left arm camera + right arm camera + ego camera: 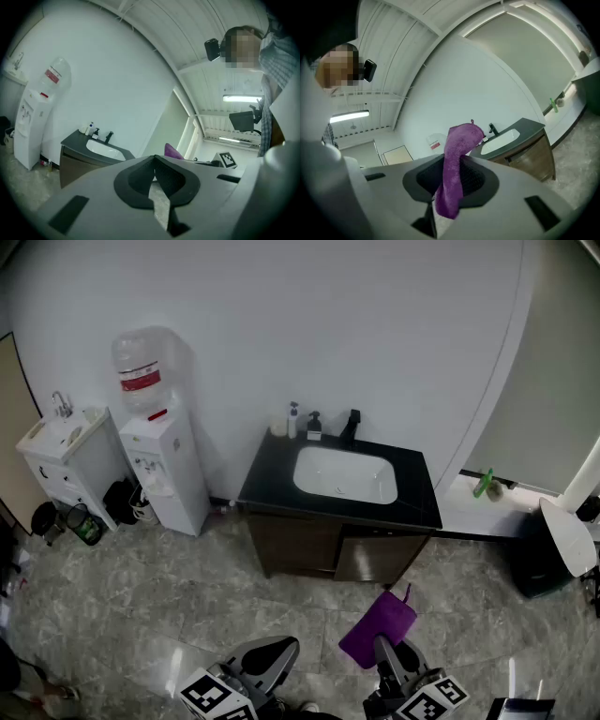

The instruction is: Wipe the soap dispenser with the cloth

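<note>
No writing can be read: the big clear bottle [141,367] on the white water cooler [169,470] wears a red label too small to make out, and the cubes on both grippers show only black-and-white square markers. The soap dispenser [314,426], a small dark pump bottle with a pale label, stands at the back of the glossy black countertop [420,493], against the white wall. It is between a white pump bottle [293,418] and the black tap [352,426], behind the oval white basin [344,474]. The brown cabinet [319,549] below has a wood look, and the floor [141,596] is shiny grey stone-patterned tile. The right gripper [457,173] pinches the cloth [457,145], a fuzzy purple rag that stands up out of the jaws and folds over. In the head view it hangs low, well short of the cabinet. The left gripper [154,161] has its dark ribbed pads pressed together with nothing between them. A small white sink unit [66,442] stands left of the cooler, and a green object [483,484] lies on the white ledge to the right.
</note>
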Demonstrator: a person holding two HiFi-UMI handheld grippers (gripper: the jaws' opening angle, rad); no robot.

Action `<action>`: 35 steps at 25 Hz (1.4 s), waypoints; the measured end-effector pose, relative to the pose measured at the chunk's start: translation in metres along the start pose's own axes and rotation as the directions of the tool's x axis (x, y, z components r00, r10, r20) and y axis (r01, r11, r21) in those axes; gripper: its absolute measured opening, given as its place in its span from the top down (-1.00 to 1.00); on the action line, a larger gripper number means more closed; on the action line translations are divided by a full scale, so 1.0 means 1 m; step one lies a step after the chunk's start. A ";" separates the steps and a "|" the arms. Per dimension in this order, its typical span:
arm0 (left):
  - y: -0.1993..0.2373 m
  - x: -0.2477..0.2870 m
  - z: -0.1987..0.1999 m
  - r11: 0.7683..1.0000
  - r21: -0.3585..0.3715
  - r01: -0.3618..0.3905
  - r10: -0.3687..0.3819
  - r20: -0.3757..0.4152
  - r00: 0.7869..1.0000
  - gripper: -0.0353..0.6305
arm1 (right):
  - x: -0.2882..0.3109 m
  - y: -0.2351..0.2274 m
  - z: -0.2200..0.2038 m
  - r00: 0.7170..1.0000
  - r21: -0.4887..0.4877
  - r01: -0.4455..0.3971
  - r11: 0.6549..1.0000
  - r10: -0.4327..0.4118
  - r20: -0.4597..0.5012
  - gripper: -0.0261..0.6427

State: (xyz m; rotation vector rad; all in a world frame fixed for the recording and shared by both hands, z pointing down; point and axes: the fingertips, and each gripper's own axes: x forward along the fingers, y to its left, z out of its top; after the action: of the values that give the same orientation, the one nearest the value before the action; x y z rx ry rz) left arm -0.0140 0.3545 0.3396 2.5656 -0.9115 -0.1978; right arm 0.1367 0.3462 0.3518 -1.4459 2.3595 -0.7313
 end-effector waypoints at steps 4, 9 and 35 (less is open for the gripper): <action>-0.002 0.005 0.001 1.000 0.000 0.006 -0.006 -0.003 1.000 0.89 | 0.006 -0.002 0.004 1.000 -0.003 -0.008 1.000 0.008 0.000 0.67; 0.004 0.002 0.000 1.000 0.000 -0.013 0.013 -0.003 1.000 0.89 | 0.014 0.001 0.002 1.000 -0.003 -0.029 1.000 0.029 -0.006 0.67; 0.006 0.000 -0.009 0.997 -0.026 -0.074 0.074 -0.001 0.997 0.89 | 0.008 -0.013 -0.002 0.999 0.077 -0.023 0.997 0.025 -0.026 0.67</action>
State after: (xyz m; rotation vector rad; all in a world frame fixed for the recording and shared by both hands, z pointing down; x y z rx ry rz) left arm -0.0154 0.3532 0.3504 2.5038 -0.9951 -0.1869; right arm 0.1416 0.3352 0.3609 -1.3825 2.3374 -0.8306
